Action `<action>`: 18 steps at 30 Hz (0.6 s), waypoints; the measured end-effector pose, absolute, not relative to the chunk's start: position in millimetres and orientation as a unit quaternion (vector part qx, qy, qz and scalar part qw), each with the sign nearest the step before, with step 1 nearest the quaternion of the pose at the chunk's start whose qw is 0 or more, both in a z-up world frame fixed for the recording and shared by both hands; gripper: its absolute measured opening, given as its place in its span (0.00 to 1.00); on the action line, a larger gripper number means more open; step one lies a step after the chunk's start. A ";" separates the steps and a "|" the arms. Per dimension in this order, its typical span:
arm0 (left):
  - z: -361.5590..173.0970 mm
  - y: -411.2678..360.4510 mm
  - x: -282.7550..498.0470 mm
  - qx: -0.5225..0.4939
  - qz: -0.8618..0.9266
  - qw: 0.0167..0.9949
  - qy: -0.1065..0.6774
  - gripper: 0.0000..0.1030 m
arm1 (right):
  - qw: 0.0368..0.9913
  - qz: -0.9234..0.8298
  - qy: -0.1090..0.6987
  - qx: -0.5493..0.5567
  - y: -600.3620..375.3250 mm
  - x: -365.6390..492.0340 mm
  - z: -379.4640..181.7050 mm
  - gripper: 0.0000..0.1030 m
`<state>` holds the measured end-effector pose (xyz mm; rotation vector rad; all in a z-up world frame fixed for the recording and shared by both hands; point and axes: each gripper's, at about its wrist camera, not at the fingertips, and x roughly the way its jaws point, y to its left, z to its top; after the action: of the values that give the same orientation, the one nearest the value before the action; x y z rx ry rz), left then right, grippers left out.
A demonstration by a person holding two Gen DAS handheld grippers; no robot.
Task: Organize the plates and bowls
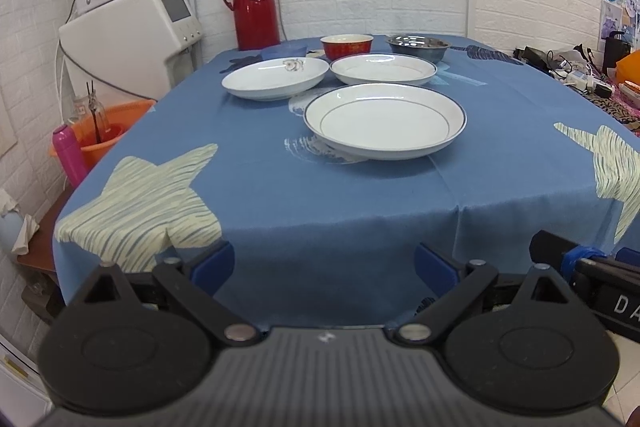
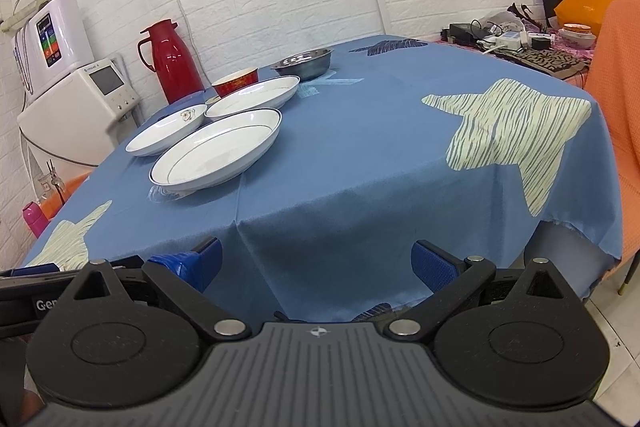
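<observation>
Three white plates lie on the blue tablecloth: a large blue-rimmed plate (image 1: 385,121) (image 2: 218,151) nearest, a plate with a small motif (image 1: 276,78) (image 2: 166,129) to its left, and a third plate (image 1: 384,69) (image 2: 253,95) behind. Further back stand a red bowl (image 1: 347,46) (image 2: 235,81), a steel bowl (image 1: 418,47) (image 2: 304,63) and a blue bowl (image 1: 285,50). My left gripper (image 1: 324,267) and right gripper (image 2: 316,265) both hang open in front of the table's near edge, holding nothing. The right gripper's body (image 1: 592,267) shows at the right edge of the left wrist view.
A red thermos jug (image 1: 252,5) (image 2: 172,61) stands at the far left corner. White appliances (image 1: 132,27) and an orange basin (image 1: 104,131) sit left of the table, with a pink bottle (image 1: 70,157). Clutter (image 2: 520,35) and an orange chair cover (image 2: 624,99) lie to the right.
</observation>
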<state>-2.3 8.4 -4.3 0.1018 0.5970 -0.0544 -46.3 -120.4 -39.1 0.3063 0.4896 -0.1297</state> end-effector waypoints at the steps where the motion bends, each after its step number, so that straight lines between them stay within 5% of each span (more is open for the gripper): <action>1: -4.5 8.3 -2.3 0.050 -0.027 0.954 0.294 0.93 | 0.956 -0.064 0.241 0.151 -120.3 -46.2 -39.2 0.86; 18: -7.5 9.4 1.3 0.044 -0.041 0.951 0.302 0.93 | 0.956 -0.063 0.244 0.152 -119.6 -46.8 -39.1 0.86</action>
<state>1.3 9.4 -7.5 0.0904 0.6134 -0.0841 -46.8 -119.6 -39.1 0.3083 0.4946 -0.1281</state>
